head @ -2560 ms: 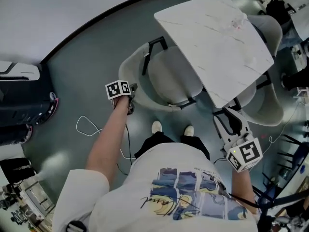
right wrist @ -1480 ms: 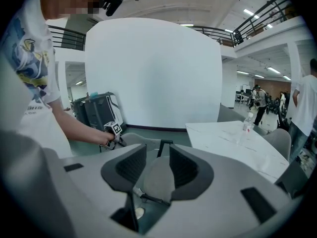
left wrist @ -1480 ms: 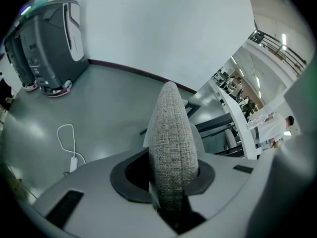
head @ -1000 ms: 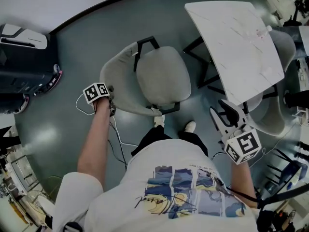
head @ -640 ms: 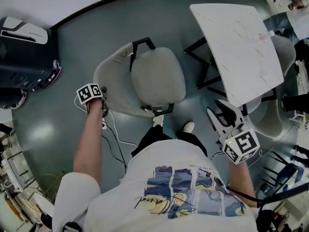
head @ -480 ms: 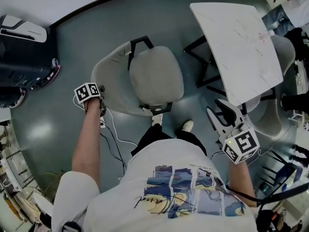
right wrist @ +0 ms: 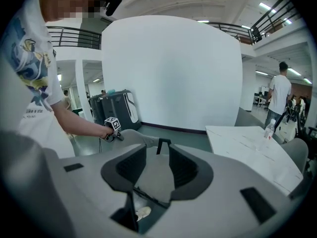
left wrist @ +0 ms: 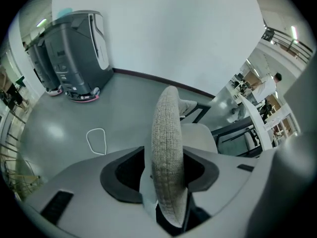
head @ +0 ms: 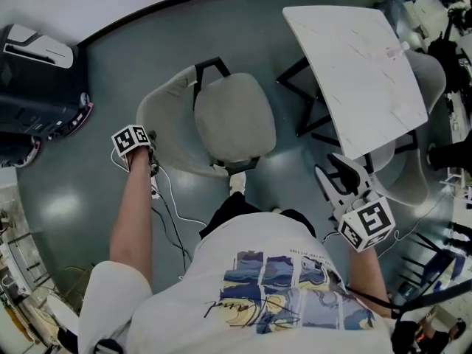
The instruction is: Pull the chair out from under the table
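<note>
The grey fabric chair [head: 234, 120] stands out from under the white marble-look table [head: 361, 72], its seat fully in the open left of the table. My left gripper [head: 150, 140] is at the left rim of the curved backrest [head: 158, 124]. In the left gripper view the rim [left wrist: 167, 148] stands upright between the jaws of that gripper [left wrist: 166, 182], which are opening and no longer pinch it. My right gripper [head: 339, 167] hangs open and holds nothing near the table's near corner. In the right gripper view the chair [right wrist: 136, 138] shows beyond its jaws [right wrist: 157, 175].
A dark grey machine [head: 37, 87] stands against the curved wall at the left. A white cable [head: 166, 205] lies on the floor by the chair. More grey chairs [head: 424, 72] sit right of the table. My foot [head: 236, 183] is at the chair's front legs.
The chair has slid left, away from the table, with my left gripper on its backrest rim. The right gripper has stayed by the table's corner.
</note>
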Demonstrator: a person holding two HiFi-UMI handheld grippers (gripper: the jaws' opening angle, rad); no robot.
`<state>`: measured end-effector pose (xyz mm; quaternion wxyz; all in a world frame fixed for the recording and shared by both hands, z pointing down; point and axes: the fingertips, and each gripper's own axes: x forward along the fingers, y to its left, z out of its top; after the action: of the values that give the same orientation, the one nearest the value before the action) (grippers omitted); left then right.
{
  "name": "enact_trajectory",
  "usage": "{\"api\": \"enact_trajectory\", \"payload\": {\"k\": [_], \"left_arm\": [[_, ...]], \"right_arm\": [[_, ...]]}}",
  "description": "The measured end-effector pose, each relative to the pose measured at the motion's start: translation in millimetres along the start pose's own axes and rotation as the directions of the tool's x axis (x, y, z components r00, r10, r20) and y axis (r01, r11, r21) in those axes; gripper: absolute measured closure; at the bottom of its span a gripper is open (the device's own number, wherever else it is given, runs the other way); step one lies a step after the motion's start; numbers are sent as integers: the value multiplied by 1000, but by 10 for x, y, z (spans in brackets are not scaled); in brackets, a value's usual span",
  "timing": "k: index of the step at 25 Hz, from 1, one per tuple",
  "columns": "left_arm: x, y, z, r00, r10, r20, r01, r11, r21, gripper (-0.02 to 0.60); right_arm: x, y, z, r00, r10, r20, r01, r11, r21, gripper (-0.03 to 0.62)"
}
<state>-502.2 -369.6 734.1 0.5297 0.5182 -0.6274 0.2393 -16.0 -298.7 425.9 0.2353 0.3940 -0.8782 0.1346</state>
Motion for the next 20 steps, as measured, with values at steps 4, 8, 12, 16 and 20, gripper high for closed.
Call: {"api": "enact_trajectory", "payload": {"k": [4, 8, 12, 16, 20], "left_arm": [[-367, 20, -62, 994, 55, 99, -54, 998, -20, 394], [-937, -193, -155, 966, 31, 258, -26, 999, -22, 394], [-1606, -771, -495, 911, -102, 401, 85, 995, 59, 397], [-2293, -1437, -1091, 850, -208, 484, 139, 975, 176, 498], [-2969, -2003, -1770, 794, -305, 527, 191, 946, 261, 572]], "right_arm": [[-298, -52, -41, 999, 1, 39, -1, 1000, -10, 461], [-641, -111, -182, 997, 22, 70, -21, 999, -25, 461], [-998, -142, -405, 992, 72, 102, -67, 997, -49, 461], [-1388, -100, -678, 982, 146, 123, -138, 988, -75, 462], [-1761, 10, -891, 965, 215, 149, -200, 974, -109, 490]]}}
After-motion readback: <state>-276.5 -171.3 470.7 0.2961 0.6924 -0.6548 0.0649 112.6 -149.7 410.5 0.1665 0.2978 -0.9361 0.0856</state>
